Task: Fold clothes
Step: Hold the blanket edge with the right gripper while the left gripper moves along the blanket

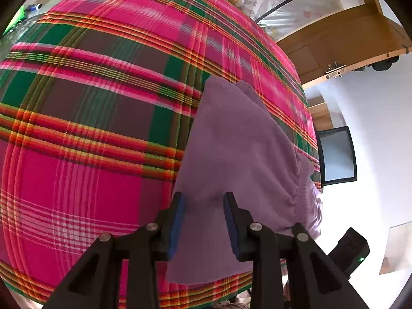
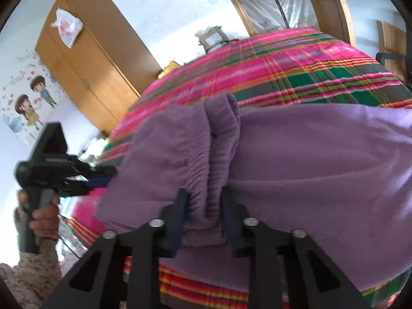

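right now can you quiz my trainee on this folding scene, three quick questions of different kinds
1. True or false: the purple garment lies on a plaid bedspread.
2. Which gripper has the garment's gathered waistband bunched between its fingers?
A. left gripper
B. right gripper
C. neither
3. Fill in: in the right wrist view, the tall piece of furniture against the wall is a wooden ____.

Key: 1 true; 2 B; 3 wardrobe.
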